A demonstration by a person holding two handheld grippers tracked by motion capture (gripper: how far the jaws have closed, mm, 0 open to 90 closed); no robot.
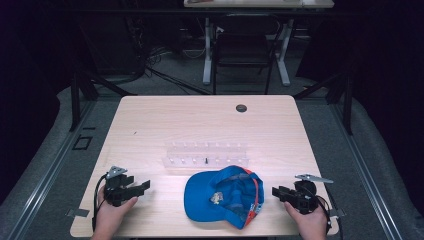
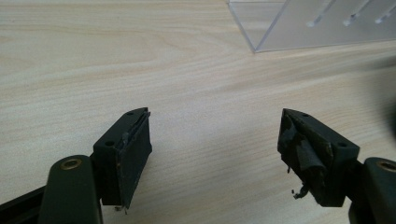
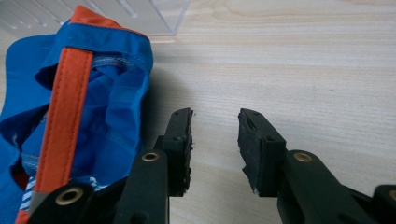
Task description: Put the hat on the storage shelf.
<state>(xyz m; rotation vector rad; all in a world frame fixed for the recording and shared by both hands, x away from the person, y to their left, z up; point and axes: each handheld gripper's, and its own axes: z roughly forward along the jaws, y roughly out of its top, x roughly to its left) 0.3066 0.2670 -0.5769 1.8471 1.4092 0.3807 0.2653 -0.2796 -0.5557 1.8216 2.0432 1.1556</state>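
Note:
A blue cap point(image 1: 223, 196) with an orange strap lies upside down on the wooden table point(image 1: 205, 120), near its front edge. My left gripper point(image 1: 145, 185) rests on the table well to the left of the cap, jaws wide open over bare wood point(image 2: 216, 126). My right gripper point(image 1: 276, 192) sits just right of the cap, open with a narrower gap and nothing between its jaws point(image 3: 215, 116). In the right gripper view the cap point(image 3: 88, 98) lies right beside the left jaw.
A clear plastic rack point(image 1: 206, 154) with pegs stands behind the cap, mid-table; its corner point(image 2: 299, 25) is ahead of the left gripper. A round cable hole point(image 1: 241, 108) sits near the far edge. A dark chair point(image 1: 243, 47) and a desk frame stand beyond the table.

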